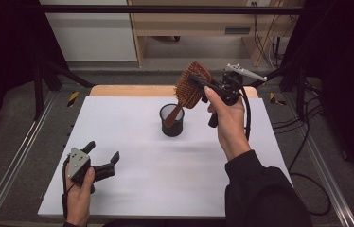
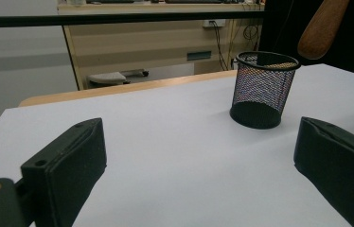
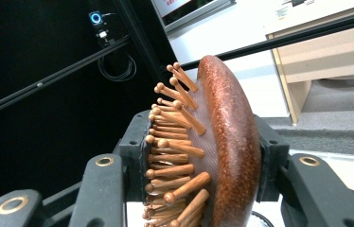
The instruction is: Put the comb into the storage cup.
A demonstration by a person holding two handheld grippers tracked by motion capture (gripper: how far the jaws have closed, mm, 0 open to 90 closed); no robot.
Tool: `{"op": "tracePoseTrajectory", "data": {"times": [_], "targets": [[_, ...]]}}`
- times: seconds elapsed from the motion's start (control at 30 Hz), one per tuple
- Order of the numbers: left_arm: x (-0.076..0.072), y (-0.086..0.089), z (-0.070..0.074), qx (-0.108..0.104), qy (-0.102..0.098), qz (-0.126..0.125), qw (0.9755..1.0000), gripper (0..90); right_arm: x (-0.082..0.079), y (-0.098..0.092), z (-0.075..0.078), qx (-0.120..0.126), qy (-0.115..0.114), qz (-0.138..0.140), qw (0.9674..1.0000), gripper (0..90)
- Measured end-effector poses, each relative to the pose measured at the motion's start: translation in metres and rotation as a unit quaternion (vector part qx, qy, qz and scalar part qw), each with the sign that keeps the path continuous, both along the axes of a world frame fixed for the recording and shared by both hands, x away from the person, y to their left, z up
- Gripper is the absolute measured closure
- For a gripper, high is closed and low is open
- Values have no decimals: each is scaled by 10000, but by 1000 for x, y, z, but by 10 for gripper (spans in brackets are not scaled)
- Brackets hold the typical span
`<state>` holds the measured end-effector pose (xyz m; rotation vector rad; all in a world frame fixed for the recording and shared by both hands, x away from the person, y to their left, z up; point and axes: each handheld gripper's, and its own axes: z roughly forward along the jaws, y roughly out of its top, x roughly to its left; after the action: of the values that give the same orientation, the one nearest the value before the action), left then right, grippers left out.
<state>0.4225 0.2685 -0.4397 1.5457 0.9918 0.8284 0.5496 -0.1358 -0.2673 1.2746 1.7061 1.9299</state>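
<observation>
Hairbrush (image 1: 191,85) pinched by its head in the right claw (image 1: 202,84), handle dipping into the mesh cup (image 1: 172,121) to stand upright; left claw (image 1: 103,158) spread.

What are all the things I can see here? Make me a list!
Hairbrush: one, brown wood, held above the cup, handle end down at the cup's mouth.
Mesh cup: one, black, upright on the table's middle.
Table: one, white top, wooden far edge.
Cabinet: one, pale wood, behind the table.
Left hand-held gripper: one, black, jaws open, low near the table's left front.
Right hand-held gripper: one, black, shut on the brush head.
</observation>
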Motion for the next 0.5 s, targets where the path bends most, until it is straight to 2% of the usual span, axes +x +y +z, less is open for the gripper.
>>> {"op": "tracePoseTrajectory", "data": {"times": [0.23,0.5], "targets": [[1,-2,0,7,-12,-40,10000,36,11,0,0,59,58,-95,9999,509],[3,-2,1,41,-34,-91,9999,36,32,0,0,-169,14,-275,9995,509]]}}
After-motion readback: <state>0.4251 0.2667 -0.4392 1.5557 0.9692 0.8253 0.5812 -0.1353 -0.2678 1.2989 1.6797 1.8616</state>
